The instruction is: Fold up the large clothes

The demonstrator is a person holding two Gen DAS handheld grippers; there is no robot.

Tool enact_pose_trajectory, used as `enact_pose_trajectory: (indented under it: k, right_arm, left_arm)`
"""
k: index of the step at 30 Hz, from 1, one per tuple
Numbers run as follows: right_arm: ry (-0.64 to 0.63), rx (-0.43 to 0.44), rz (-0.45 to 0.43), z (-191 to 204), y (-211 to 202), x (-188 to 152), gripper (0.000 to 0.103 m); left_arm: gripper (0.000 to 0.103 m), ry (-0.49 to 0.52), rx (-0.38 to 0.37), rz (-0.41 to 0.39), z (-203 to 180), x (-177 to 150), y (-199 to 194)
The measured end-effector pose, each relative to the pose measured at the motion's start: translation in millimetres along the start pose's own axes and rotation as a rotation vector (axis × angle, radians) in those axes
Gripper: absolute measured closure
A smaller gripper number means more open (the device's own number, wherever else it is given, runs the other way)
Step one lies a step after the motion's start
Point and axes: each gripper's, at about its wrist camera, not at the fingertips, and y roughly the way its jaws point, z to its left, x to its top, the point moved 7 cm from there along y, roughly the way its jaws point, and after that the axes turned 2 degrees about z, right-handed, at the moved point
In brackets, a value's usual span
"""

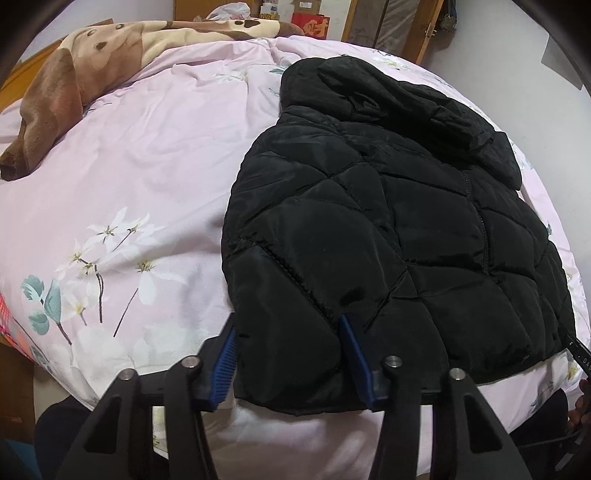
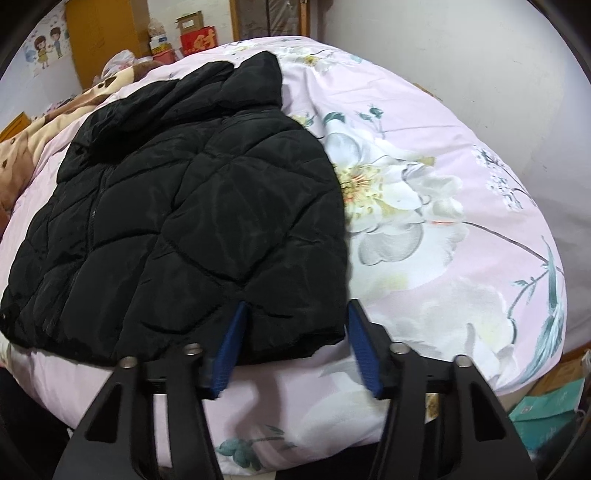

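A black quilted puffer jacket (image 1: 388, 229) lies flat on the bed, hood at the far end, hem toward me. It also shows in the right wrist view (image 2: 192, 206). My left gripper (image 1: 288, 325) is open, its blue-padded fingers straddling the jacket's near left hem corner. My right gripper (image 2: 297, 314) is open, its fingers straddling the near right hem corner. Neither is closed on the fabric.
The bed has a pink floral duvet (image 1: 129, 192) (image 2: 424, 192). A brown and cream blanket (image 1: 66, 85) lies at the far left. Boxes and a wardrobe (image 2: 107, 33) stand beyond the bed. A white wall (image 2: 461, 55) runs along the right. A teal bag (image 2: 546, 410) sits on the floor.
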Motion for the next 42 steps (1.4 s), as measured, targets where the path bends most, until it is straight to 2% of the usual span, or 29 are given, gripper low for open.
enact_pose_trajectory:
  k: [1, 3, 6, 8, 13, 23, 34, 42]
  right_arm:
    - [-0.006, -0.007, -0.002, 1.3, -0.3, 0.2, 0.054]
    - [-0.015, -0.013, -0.004, 2.7, -1.3, 0.5, 0.058]
    - [-0.018, -0.006, -0.011, 3.0, -4.1, 2.4, 0.069]
    - [-0.031, -0.007, -0.021, 5.6, -7.8, 3.5, 0.078]
    - [-0.069, -0.021, -0.071, 15.8, -25.5, 6.4, 0.088]
    - [-0.114, -0.002, -0.206, 22.1, -98.9, 17.6, 0.091]
    - [-0.137, 0.013, -0.237, 21.0, -143.6, -5.8, 0.091]
    - [-0.151, 0.013, -0.296, 29.8, -159.8, 21.6, 0.091]
  left_arm:
    - [0.059, -0.002, 0.004, -0.008, 0.0, 0.4, -1.4]
    - [0.069, 0.000, 0.013, -0.014, 1.1, -0.3, -3.8]
    - [0.076, 0.001, 0.020, -0.025, 2.4, -0.1, -8.4]
    - [0.078, 0.005, 0.022, -0.039, 1.8, 0.5, -13.9]
    - [0.083, 0.029, 0.003, -0.082, -4.9, 5.7, -37.5]
    - [0.084, 0.038, -0.057, -0.156, -3.3, 7.0, -99.4]
    - [0.084, 0.065, -0.079, -0.170, 5.0, -16.7, -138.7]
    - [0.084, 0.064, -0.087, -0.222, -6.8, 15.0, -154.9]
